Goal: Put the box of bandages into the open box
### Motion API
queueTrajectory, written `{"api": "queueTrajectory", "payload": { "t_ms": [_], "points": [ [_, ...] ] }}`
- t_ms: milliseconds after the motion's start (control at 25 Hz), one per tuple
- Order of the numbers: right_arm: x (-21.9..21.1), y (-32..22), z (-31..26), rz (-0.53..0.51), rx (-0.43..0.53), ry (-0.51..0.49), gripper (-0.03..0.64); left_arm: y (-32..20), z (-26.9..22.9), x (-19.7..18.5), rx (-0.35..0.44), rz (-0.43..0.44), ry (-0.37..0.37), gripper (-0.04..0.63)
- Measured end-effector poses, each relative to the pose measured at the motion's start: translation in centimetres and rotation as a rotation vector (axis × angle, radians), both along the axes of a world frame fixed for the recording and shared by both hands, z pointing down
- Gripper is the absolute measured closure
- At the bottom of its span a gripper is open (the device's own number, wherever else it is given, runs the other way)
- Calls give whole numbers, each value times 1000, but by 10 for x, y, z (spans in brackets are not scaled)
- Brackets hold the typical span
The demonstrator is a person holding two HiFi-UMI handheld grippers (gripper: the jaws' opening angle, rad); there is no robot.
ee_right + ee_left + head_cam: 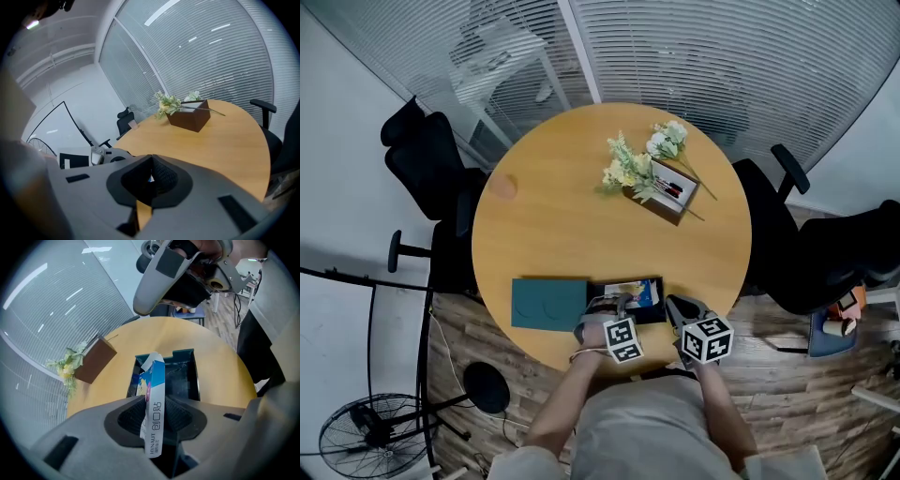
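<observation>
My left gripper [155, 409] clamps the bandage box [156, 380] over the open box [183, 353] at the near edge of the table [562, 234], lid [547, 305] beside, flower box [673, 194] well apart, right gripper [150, 174] closed, empty.

Two tools [607, 306] [679, 309], three boxes [635, 293] [660, 309] [673, 193], one lid [547, 305]

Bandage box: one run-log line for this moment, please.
left gripper: shut on bandage box | position: over open box, not yet released | right gripper: shut, empty

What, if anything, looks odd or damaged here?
The box of bandages, held edge-on in the left gripper above the open box, has its far end flap bent open. Nothing else stands out.
</observation>
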State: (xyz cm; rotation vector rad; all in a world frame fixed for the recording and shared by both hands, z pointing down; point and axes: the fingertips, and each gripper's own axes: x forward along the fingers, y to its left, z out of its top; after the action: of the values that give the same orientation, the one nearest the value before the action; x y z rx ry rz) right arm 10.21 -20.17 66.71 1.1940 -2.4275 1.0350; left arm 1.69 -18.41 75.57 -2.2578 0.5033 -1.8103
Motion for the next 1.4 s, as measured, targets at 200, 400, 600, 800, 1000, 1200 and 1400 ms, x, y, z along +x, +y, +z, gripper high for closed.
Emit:
{"api": "queueTrajectory", "payload": {
  "t_ms": [200,400,600,800,1000,1200,1400],
  "points": [
    [-3,-3,2,-18,-5,-1,620,1,4,2,-55,21,9,466],
    [-2,-3,4,-21,-19,-3,620,4,8,2,-108,32,13,448],
    [-1,-4,6,-29,-18,4,620,3,15,-2,-136,43,-33,425],
    [-1,-5,6,-32,-19,6,620,4,16,-1,-159,37,-18,420],
    [-6,-4,3,-45,-17,1,620,5,13,1,-240,-34,75,398],
    [-5,-2,-2,-46,-7,6,620,4,6,4,-274,-95,149,380],
    [-3,3,-3,-43,0,17,620,4,-7,2,-261,-144,212,380]
  ]
}}
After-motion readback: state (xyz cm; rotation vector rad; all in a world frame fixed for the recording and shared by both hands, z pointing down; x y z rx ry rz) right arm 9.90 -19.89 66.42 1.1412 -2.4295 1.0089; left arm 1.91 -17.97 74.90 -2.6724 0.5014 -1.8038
